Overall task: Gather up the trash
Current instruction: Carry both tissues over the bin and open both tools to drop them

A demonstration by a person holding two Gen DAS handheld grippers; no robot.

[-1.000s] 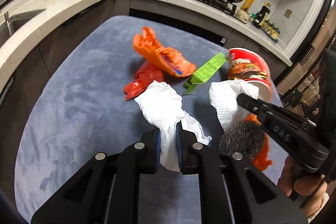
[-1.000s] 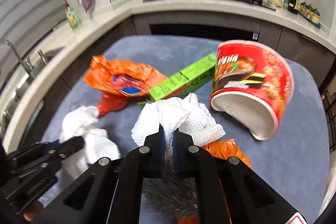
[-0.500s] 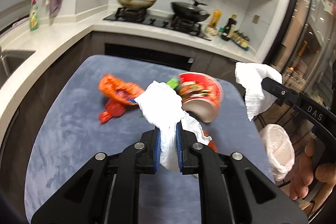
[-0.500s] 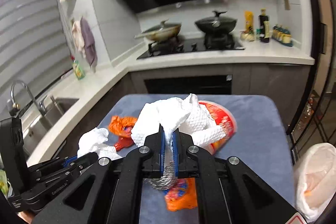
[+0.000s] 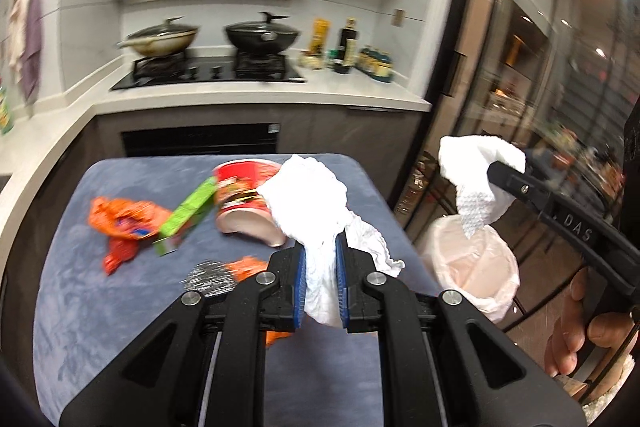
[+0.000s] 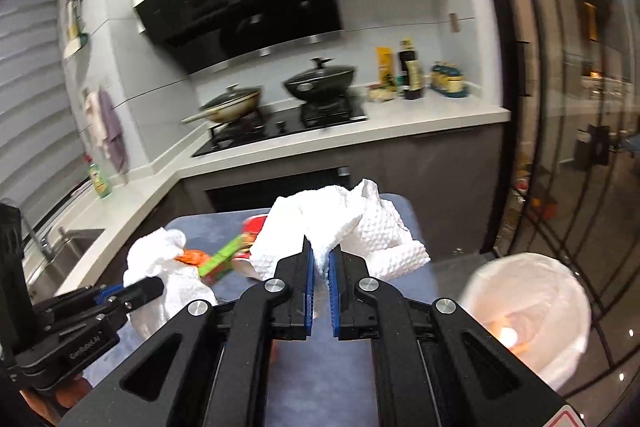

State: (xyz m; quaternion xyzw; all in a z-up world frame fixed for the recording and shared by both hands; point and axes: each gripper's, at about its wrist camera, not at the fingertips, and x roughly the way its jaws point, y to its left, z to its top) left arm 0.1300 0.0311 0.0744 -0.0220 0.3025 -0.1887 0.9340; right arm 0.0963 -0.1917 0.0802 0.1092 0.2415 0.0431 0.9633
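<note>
My left gripper point(image 5: 321, 259) is shut on a crumpled white tissue point(image 5: 312, 203), held above the blue-grey table point(image 5: 100, 307). My right gripper point(image 6: 321, 257) is shut on a white embossed paper towel point(image 6: 360, 223); in the left wrist view that towel point(image 5: 476, 167) hangs over a white-lined trash bin point(image 5: 476, 259) standing beyond the table's right edge. The bin point(image 6: 528, 311) sits low and to the right in the right wrist view. On the table lie a red noodle cup point(image 5: 244, 195) on its side, a green box point(image 5: 188, 215), orange wrappers point(image 5: 124, 219) and a grey bristly thing point(image 5: 208, 281).
A kitchen counter point(image 5: 260, 95) with a hob, two lidded pans and bottles runs behind the table. A sink point(image 6: 76, 243) lies at the left. Glass doors point(image 5: 540, 67) close off the right side. A person's hand point(image 5: 576, 331) holds the right gripper's handle.
Both grippers have risen off the table with their papers and swung to the right. The trash bin has come into view, and the right gripper's towel now hangs over it.
</note>
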